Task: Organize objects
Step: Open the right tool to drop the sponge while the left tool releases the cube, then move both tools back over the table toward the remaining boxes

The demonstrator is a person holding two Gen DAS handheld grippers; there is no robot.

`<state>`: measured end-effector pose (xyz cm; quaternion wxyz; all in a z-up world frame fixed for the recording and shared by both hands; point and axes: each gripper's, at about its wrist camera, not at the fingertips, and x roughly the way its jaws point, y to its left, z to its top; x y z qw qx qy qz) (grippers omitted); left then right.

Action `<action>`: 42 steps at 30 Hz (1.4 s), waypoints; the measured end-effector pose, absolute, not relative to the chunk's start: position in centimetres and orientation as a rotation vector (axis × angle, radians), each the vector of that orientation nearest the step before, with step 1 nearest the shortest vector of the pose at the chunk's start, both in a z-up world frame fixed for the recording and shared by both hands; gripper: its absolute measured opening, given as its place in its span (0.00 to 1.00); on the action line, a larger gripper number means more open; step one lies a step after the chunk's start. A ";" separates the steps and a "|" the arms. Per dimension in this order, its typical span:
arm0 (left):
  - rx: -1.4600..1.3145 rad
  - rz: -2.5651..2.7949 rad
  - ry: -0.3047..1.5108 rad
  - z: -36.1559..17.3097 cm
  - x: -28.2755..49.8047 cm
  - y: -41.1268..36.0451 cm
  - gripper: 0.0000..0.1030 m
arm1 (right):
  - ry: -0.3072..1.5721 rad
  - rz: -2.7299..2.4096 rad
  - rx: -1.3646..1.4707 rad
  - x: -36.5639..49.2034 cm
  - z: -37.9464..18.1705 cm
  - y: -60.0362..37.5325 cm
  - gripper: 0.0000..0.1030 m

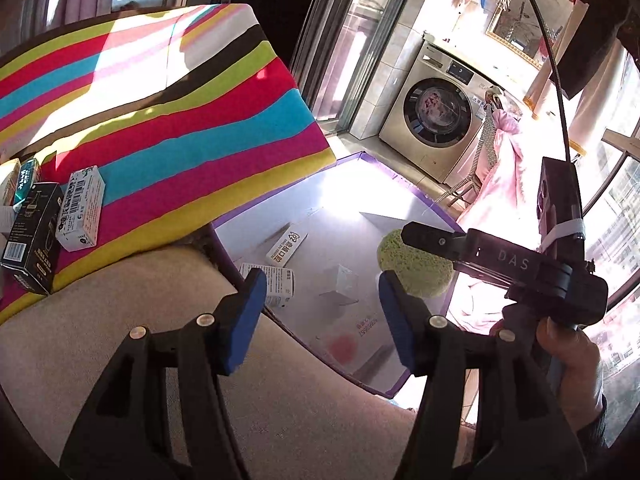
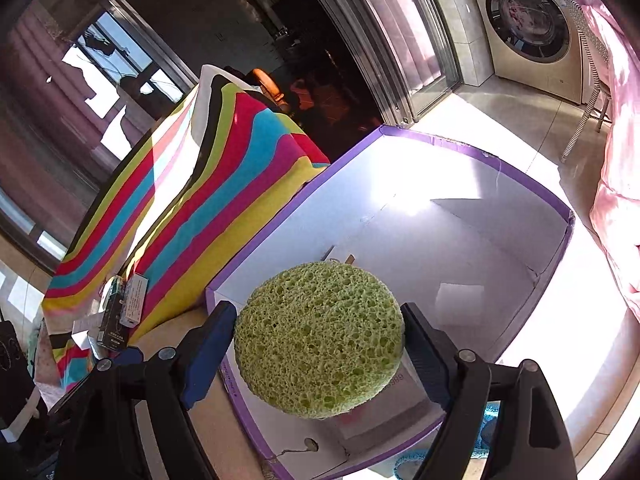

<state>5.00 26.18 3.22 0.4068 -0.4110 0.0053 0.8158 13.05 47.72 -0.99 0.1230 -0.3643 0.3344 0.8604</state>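
I hold the green sponge (image 2: 319, 340) between my right gripper (image 2: 320, 354) fingers, directly above the purple-rimmed box (image 2: 472, 151); my left gripper (image 1: 322, 312) hangs wide and empty beside it.

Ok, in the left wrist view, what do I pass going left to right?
Black box → white barcode box → left gripper open over the purple-edged box → green sponge → right gripper, with the washing machine behind.
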 end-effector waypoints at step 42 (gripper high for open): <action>-1.072 2.718 -0.487 4.5 1.9 -4.5 0.67 | 0.270 2.990 -1.359 3.8 2.7 27.9 0.90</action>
